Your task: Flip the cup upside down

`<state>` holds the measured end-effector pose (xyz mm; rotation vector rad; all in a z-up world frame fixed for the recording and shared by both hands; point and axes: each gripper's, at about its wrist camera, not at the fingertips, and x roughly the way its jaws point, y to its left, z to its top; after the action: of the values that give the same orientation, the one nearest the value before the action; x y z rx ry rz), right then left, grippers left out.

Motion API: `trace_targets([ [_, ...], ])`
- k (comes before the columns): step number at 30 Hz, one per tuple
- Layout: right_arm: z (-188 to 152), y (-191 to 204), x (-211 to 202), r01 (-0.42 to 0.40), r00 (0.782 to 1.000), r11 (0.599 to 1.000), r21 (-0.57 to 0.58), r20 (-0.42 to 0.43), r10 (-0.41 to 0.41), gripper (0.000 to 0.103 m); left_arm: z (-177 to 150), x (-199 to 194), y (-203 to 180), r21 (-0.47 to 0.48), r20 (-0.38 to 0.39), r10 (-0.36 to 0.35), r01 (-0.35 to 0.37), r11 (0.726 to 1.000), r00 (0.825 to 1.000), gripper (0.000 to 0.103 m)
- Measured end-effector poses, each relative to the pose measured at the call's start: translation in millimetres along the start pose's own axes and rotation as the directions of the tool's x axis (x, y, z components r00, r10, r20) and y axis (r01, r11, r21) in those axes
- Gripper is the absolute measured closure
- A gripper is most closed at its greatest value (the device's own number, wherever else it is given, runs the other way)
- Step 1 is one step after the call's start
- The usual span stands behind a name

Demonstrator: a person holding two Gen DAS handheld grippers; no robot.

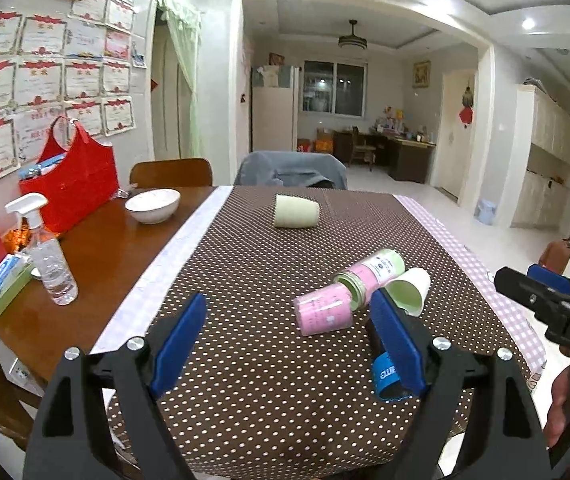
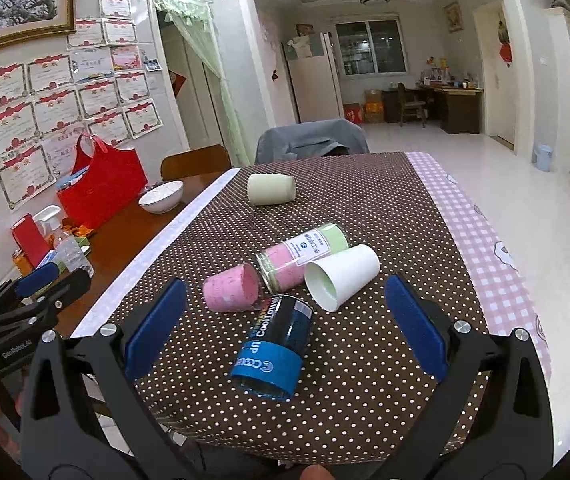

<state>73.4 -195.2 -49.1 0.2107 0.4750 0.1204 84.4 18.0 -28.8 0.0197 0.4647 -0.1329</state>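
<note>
Your white cup (image 2: 341,278) is likely light, thin-walled paper, so it dents easily: pinch gently across the side wall near the rim. It lies on its side on the dotted cloth (image 2: 365,380), mouth toward you, touching the pink-green jar (image 2: 301,250). Both tongs are spread and empty. Right tongs (image 2: 285,330) sit just near of it; left tongs (image 1: 285,336) have it near-right, partly behind a pad.
</note>
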Motion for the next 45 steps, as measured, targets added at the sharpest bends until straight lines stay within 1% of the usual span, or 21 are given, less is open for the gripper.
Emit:
trace_targets([
  [8,-1,6,-13,-0.014,1.000,1.000,-0.001,0.010,0.014,0.006,-8,-32,11,-0.014,0.059,0.032,-0.031,0.999,0.998,0.020],
  [15,-6,13,-12,-0.024,1.000,1.000,-0.010,-0.005,0.024,0.006,-17,-39,17,-0.020,0.062,0.037,-0.036,0.999,0.997,0.020],
  [25,-10,17,-6,-0.023,0.999,1.000,-0.021,-0.029,0.023,0.006,-23,-33,20,-0.015,0.056,0.040,-0.039,0.999,0.998,0.020],
  [34,-13,20,4,-0.023,0.998,0.999,-0.035,-0.054,0.021,0.006,-29,-24,24,-0.029,0.044,0.046,-0.045,0.999,0.998,0.020],
  [41,-16,15,18,-0.027,0.994,0.999,-0.036,-0.104,0.023,0.006,-35,-10,22,-0.035,0.015,0.030,-0.029,0.999,0.999,0.020],
  [45,-16,13,31,-0.033,0.988,0.998,-0.046,-0.150,0.025,0.006,-34,-5,21,-0.035,0.021,0.033,-0.032,0.999,0.999,0.020],
])
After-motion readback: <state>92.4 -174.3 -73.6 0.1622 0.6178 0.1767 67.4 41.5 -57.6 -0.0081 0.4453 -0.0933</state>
